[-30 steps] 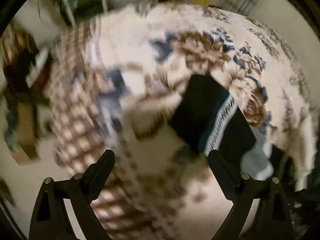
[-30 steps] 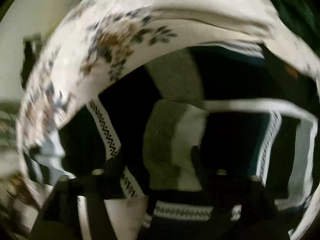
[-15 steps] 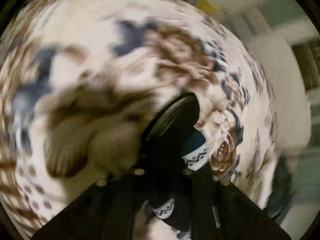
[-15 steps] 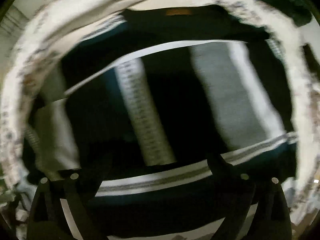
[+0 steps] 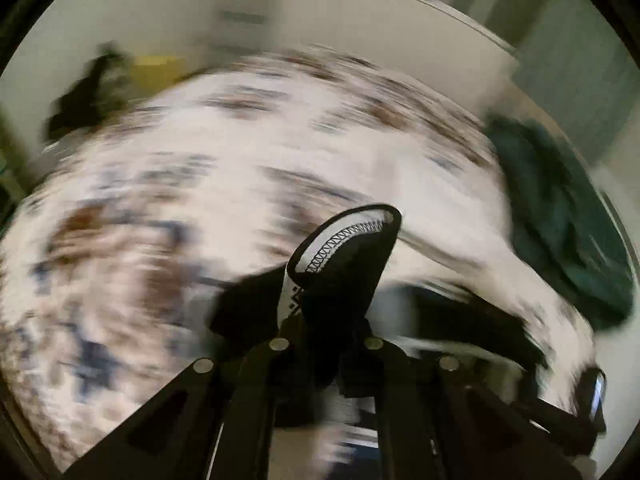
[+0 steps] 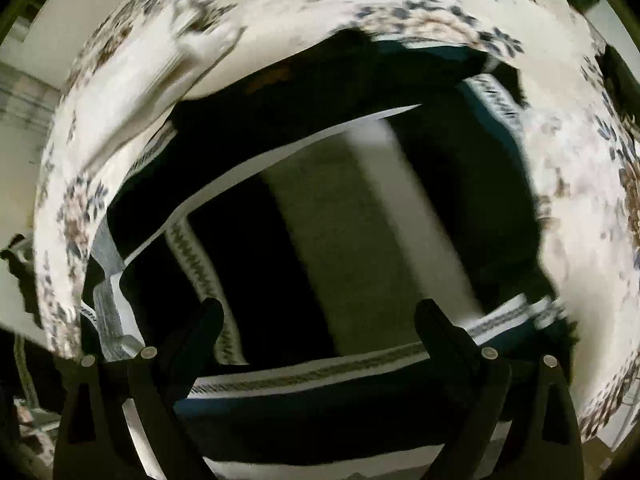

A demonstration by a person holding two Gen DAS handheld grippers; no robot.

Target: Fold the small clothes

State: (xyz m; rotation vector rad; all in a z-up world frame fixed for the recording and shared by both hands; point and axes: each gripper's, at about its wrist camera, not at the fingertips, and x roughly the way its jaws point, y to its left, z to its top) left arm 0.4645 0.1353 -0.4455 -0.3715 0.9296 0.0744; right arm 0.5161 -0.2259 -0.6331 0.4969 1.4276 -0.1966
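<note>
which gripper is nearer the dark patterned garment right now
Left. The left gripper is shut on a fold of the dark patterned garment, lifting it. The right gripper is open, its fingers apart just over the same garment.

Left claw (image 5: pixel 326 332) is pinched closed; right claw (image 6: pixel 318 320) hangs spread wide.

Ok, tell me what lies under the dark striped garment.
The dark striped garment lies spread on the floral bedspread, which shows all around its edges. What sits directly beneath its middle is covered. The left gripper pinches one edge of it; the right gripper is open above it.
</note>
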